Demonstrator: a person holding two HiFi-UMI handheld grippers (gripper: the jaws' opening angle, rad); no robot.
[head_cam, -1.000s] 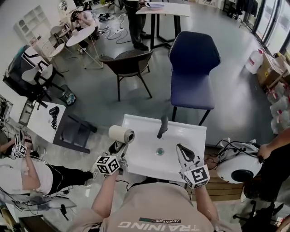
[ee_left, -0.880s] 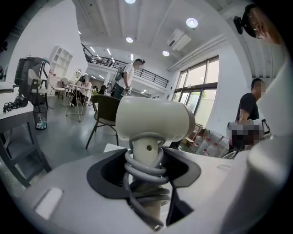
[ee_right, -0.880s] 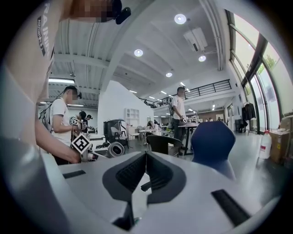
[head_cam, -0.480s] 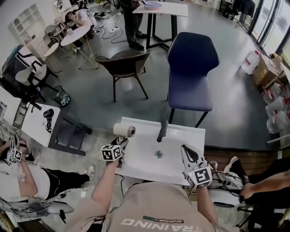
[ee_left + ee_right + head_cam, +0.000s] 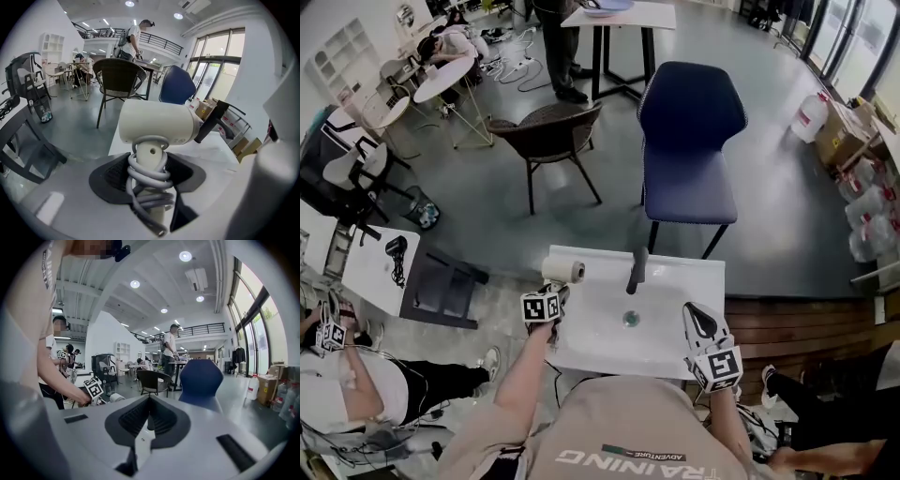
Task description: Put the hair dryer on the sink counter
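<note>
A white hair dryer point(image 5: 562, 271) with its grey cord wound round the handle point(image 5: 149, 180) is over the back left corner of the white sink counter point(image 5: 675, 352). My left gripper point(image 5: 551, 292) is shut on that handle, with the dryer's barrel point(image 5: 157, 124) lying crosswise above the jaws. I cannot tell whether the dryer touches the counter. My right gripper point(image 5: 698, 322) hangs over the sink's right front rim, shut with nothing between its pads point(image 5: 149, 417). From there the left gripper point(image 5: 93, 389) shows at the left.
A black faucet point(image 5: 636, 270) rises at the back of the basin, its drain point(image 5: 630, 318) in the middle. A blue chair point(image 5: 689, 141) and a brown chair point(image 5: 548, 131) stand behind the sink. A white side table point(image 5: 370, 277) at the left bears a black hair dryer point(image 5: 395, 251).
My left gripper has carried the white hair dryer a little forward and right, from beside the sink's left edge to over its back left corner. The right gripper has barely moved.
</note>
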